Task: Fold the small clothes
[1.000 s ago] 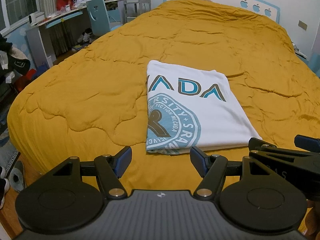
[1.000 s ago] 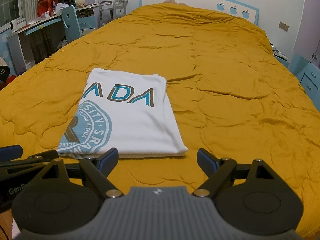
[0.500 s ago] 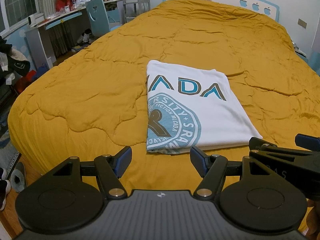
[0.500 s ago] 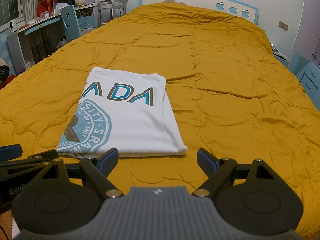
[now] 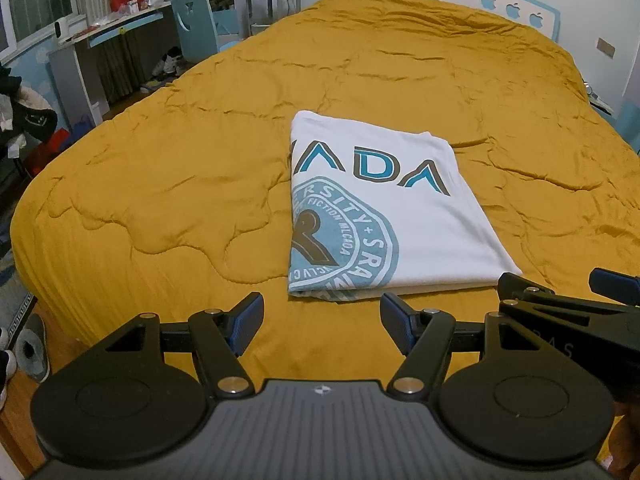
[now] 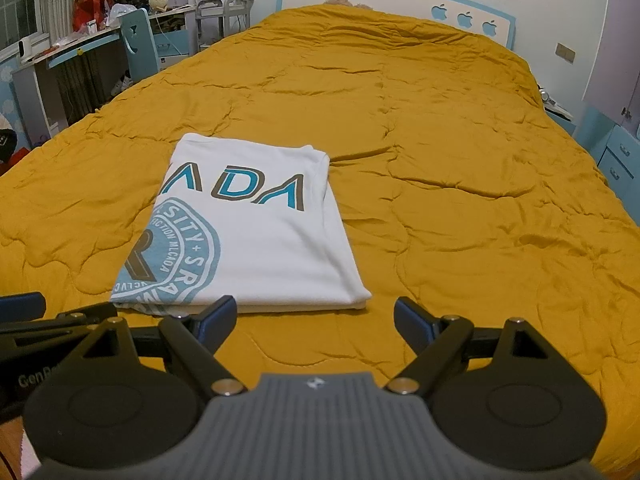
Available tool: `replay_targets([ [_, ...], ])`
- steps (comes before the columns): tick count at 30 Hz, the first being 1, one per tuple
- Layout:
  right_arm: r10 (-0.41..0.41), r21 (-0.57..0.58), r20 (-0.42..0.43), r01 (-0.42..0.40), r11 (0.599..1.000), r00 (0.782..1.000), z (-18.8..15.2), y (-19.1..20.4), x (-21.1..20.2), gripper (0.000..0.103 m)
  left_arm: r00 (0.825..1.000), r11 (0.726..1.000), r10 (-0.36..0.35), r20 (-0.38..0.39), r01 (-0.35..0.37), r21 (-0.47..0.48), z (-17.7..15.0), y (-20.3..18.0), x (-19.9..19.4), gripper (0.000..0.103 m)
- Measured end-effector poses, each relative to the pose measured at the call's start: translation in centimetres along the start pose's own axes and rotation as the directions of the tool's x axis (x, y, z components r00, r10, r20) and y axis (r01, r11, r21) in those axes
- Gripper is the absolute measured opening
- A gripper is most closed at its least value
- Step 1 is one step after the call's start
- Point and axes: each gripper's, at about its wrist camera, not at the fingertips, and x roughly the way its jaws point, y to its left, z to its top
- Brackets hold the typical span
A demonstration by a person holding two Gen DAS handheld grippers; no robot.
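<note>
Both tongs are held wide open and empty above the near edge of the mustard quilt [image 5: 168, 168]: the left gripper [image 5: 322, 318] at six o'clock of the folded white T-shirt [image 5: 420, 232], the right gripper [image 6: 316, 322] just beside it at about five o'clock. Neither is touching the shirt, which is laid flat on the quilt.

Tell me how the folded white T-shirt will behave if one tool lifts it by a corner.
The T-shirt is thin cloth in loose stacked layers, so it will likely droop and unfold. It looks light. On the soft quilt, a push would probably bunch its edge rather than slide it.
</note>
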Motion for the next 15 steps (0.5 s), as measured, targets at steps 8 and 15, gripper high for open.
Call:
replay_targets([
  [8,-0.002,0.000,0.001,0.002,1.000,1.000,-0.03,-0.15,-0.14,0.082,1.000,1.000,-0.007,-0.003,0.007,-0.004,-0.01,-0.09,0.12,0.078],
  [15,-0.012,-0.005,-0.004,0.012,1.000,1.000,0.06,-0.31,-0.13,0.081,1.000,1.000,-0.005,-0.017,0.005,-0.001,0.08,-0.19,0.32,0.078],
])
